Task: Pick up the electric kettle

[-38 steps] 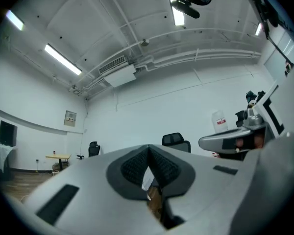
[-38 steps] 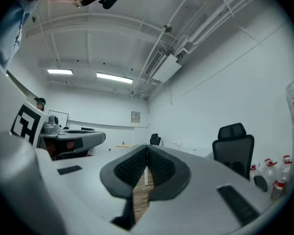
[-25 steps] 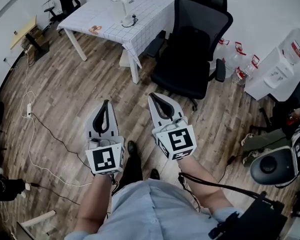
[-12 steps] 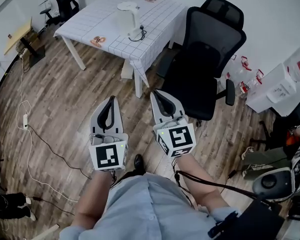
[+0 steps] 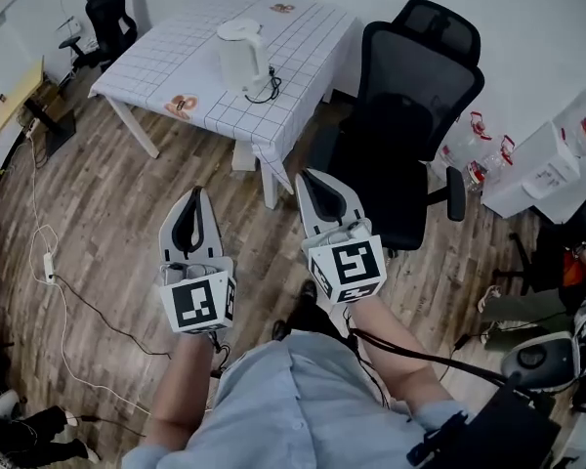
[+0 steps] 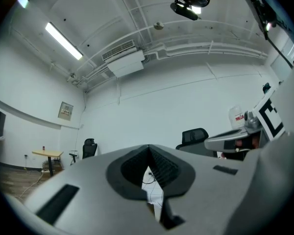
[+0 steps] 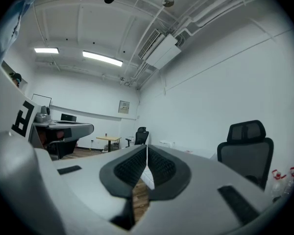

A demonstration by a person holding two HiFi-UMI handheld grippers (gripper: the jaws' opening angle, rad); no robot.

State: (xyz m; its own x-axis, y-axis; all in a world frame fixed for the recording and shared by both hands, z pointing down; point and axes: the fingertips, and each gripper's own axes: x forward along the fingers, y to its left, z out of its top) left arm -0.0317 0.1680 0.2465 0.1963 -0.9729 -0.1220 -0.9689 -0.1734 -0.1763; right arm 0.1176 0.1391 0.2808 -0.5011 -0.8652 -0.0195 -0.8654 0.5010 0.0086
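A white electric kettle [image 5: 242, 55] stands on a table with a white checked cloth [image 5: 176, 52], its black cord coiled beside it. Both grippers are held out over the wooden floor, well short of the table. My left gripper [image 5: 193, 195] is shut with nothing between its jaws, and in the left gripper view [image 6: 148, 148] its tips meet. My right gripper [image 5: 308, 176] is also shut and empty, close to the table's near corner; in the right gripper view [image 7: 147, 147] its pads touch. The jaws hide the kettle in both gripper views.
A black office chair [image 5: 410, 125] stands right of the table, just beyond my right gripper. Water bottles [image 5: 483, 135] and a white box [image 5: 537, 154] sit at the far right. Cables [image 5: 59, 291] trail over the floor at left. Another black chair [image 5: 103, 8] is at the back left.
Both grippers have moved forward across the floor toward the table, still shut. The table and kettle now lie nearer.
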